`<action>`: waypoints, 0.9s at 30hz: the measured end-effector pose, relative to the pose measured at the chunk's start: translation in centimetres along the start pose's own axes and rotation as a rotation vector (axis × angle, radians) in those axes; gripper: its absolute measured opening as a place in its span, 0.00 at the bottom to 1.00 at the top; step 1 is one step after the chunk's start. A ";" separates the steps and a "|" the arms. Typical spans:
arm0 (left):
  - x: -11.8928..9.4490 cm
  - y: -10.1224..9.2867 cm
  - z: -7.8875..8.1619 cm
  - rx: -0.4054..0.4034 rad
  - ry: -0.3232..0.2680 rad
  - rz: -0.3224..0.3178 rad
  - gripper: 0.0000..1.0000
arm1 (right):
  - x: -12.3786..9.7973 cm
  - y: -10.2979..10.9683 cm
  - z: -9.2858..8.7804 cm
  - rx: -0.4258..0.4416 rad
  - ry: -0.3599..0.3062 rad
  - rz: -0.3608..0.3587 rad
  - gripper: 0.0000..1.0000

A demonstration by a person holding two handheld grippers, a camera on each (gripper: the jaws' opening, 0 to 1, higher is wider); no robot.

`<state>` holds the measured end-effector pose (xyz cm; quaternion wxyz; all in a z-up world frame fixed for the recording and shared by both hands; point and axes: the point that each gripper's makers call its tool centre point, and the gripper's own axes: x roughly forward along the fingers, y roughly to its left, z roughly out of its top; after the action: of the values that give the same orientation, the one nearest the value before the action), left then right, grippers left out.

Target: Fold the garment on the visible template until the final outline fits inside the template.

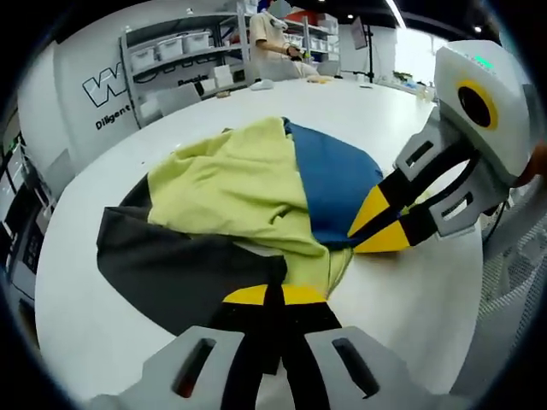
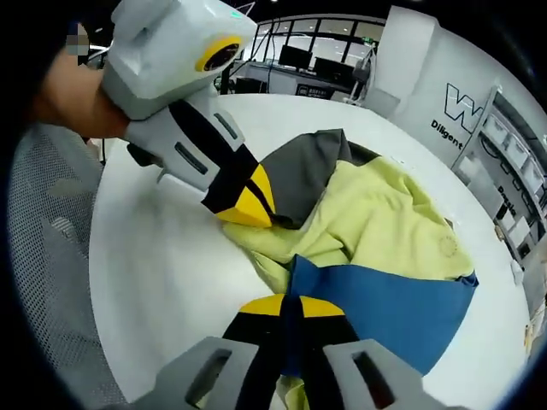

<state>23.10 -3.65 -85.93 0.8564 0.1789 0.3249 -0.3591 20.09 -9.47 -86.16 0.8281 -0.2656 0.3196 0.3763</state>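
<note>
Fingers of both grippers are pinched shut on cloth. On the left gripper (image 1: 275, 296) the yellow-tipped black fingers meet over the garment's (image 1: 248, 192) near hem, where dark grey fabric joins pale yellow-green. On the right gripper (image 2: 292, 306) they close on the edge where the blue panel meets the yellow-green one.

The garment lies crumpled on the white counter (image 1: 410, 299), a soft, matte piece in three colour blocks: yellow-green, blue and dark grey, with loose rounded folds and no crisp crease.

The left gripper view takes in the right gripper (image 1: 373, 231) coming in from the right, its fingers closed on the blue edge, its pale grey body bearing a yellow ring. Beyond the counter it shows metal shelving (image 1: 184, 55) with plastic bins, a white wall (image 1: 94, 94) with dark lettering, and a seated person (image 1: 278, 47) at the far side.

The right gripper view takes in the left gripper (image 2: 248, 213) from the upper left, fingers clamped on the grey and yellow-green hem, with a hand (image 2: 73, 102) behind it. It also shows a faint round emblem (image 2: 447, 247) on the yellow-green fabric, monitors (image 2: 295, 58) on a distant desk, and a grey mesh surface (image 2: 51, 248) beside the counter.
</note>
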 end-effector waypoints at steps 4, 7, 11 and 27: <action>-0.1 0.0 0.0 -0.005 -0.001 -0.001 0.00 | -0.4 0.0 0.1 0.015 -0.004 0.002 0.00; -0.5 0.0 0.1 -0.007 -0.004 0.000 0.00 | -1.0 -0.2 0.4 0.027 -0.013 -0.003 0.00; -0.8 0.5 -0.1 -0.017 -0.002 0.011 0.00 | -0.9 -0.3 0.2 0.034 -0.007 -0.006 0.00; -6.0 8.5 -1.0 -0.160 -0.083 0.191 0.00 | -6.1 -8.4 -0.1 0.179 -0.087 -0.221 0.00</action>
<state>25.70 5.66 -81.89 0.9109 0.1251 0.2983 -0.2561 23.59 -17.14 -80.09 0.8979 -0.2076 0.2845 0.2641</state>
